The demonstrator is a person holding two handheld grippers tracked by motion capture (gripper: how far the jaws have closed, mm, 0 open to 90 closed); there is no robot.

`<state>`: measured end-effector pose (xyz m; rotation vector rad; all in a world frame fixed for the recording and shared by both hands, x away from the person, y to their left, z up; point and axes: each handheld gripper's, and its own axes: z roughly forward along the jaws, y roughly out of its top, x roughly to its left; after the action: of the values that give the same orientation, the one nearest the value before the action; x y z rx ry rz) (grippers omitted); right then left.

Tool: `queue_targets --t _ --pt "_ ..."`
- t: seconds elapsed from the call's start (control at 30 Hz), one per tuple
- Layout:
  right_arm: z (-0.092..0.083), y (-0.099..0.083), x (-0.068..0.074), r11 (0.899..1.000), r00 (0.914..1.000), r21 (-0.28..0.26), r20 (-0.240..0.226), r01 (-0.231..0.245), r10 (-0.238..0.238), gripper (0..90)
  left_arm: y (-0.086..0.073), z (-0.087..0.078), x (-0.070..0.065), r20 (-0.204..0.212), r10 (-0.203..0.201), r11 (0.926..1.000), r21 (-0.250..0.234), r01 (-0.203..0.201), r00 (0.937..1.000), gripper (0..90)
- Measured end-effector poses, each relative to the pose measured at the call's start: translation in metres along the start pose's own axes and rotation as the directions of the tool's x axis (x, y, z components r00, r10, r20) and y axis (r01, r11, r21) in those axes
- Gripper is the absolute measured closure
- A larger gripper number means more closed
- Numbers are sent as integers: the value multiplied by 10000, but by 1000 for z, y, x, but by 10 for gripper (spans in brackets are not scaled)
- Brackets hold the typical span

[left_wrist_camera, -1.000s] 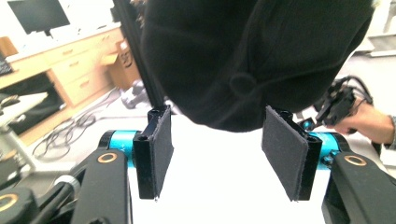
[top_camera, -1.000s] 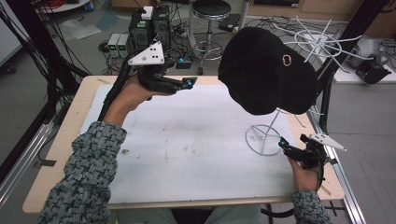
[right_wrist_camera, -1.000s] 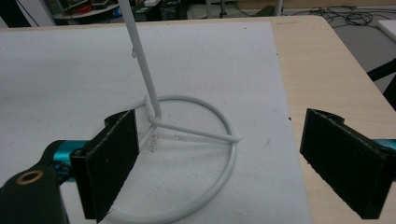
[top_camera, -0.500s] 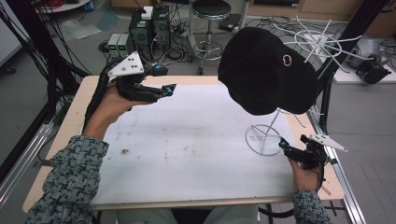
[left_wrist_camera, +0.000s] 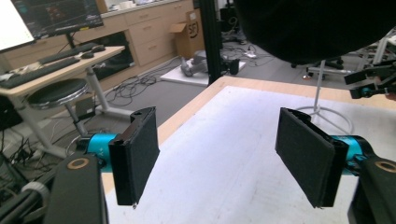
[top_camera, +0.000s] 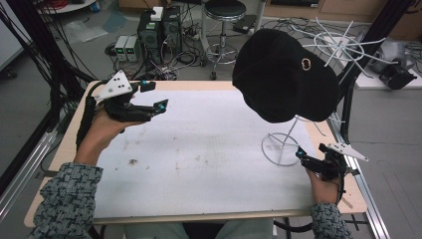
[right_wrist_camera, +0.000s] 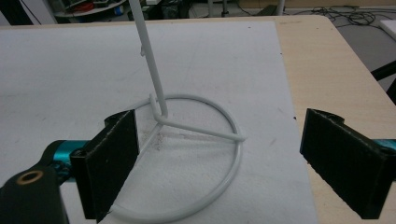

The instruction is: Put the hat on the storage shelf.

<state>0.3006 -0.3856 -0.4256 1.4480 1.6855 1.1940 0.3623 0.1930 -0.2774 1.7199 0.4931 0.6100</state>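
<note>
A black cap (top_camera: 286,74) sits on top of a white wire stand (top_camera: 281,147) at the right of the table. My left gripper (top_camera: 155,95) hovers over the far left corner, well apart from the cap. Its jaws have just been opening and nothing is between them. In the left gripper view the gripper (left_wrist_camera: 224,158) faces the cap (left_wrist_camera: 317,28) and the stand's pole (left_wrist_camera: 318,84). My right gripper (top_camera: 301,154) rests low beside the stand's ring base, open. In the right gripper view the gripper (right_wrist_camera: 229,163) has the ring base (right_wrist_camera: 236,154) lying between its wide pads, untouched.
A white mat (top_camera: 209,159) covers most of the wooden table (top_camera: 74,144). Another white wire rack (top_camera: 341,42) stands behind the cap, off the table. A stool (top_camera: 224,10), computer boxes (top_camera: 159,27) and cables crowd the floor beyond the far edge. A black frame post (top_camera: 348,104) rises at the right.
My left hand has drawn away from the cap toward the table's left side and sunk a little, its jaws spreading wider. The right hand and the cap have stayed still.
</note>
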Motion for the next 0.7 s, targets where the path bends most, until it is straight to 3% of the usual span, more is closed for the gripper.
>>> queue_targets --t 0.13,0.3,0.33,0.37,0.4,0.43,0.47,0.53,0.57,0.6,0.7 --pt "1 0 1 10000 10000 20 -22 -1 2 107 -11 -10 -1 -342 -178 9998 -102 175 9993 288" --pt "1 0 2 10000 10000 30 -63 -34 34 108 -36 -25 -1 -912 -468 9987 -220 450 9947 283" --pt "2 0 1 10000 10000 7 -57 -5 5 107 -47 -31 -1 -1182 -644 9978 -209 623 9909 279" --pt "1 0 1 10000 10000 11 -60 -26 26 107 -47 -31 -1 -1182 -644 9978 -209 623 9909 274" --pt "1 0 1 10000 10000 10 -51 -33 33 107 -58 -37 0 -1495 -823 9965 -230 798 9853 264" --pt "1 0 1 10000 10000 13 -47 -4 4 107 -58 -37 0 -1495 -823 9965 -230 798 9853 257" --pt "1 0 1 10000 10000 20 -61 -33 33 108 -70 -42 0 -1765 -955 9954 -237 928 9797 255" --pt "1 0 2 10000 10000 31 -60 -32 32 107 -75 -45 -1 -1864 -1006 9949 -208 984 9773 253" --pt "2 0 1 10000 10000 -8 -54 32 -32 107 -86 -50 -1 -2038 -1254 9921 -274 1224 9709 253" --pt "2 0 2 10000 10000 20 -44 2 -1 108 -86 -50 -1 -2038 -1254 9921 -274 1224 9709 254" --pt "3 0 2 10000 10000 57 -55 45 -45 108 -106 -56 -3 -2163 -1578 9873 -188 1575 9635 249"
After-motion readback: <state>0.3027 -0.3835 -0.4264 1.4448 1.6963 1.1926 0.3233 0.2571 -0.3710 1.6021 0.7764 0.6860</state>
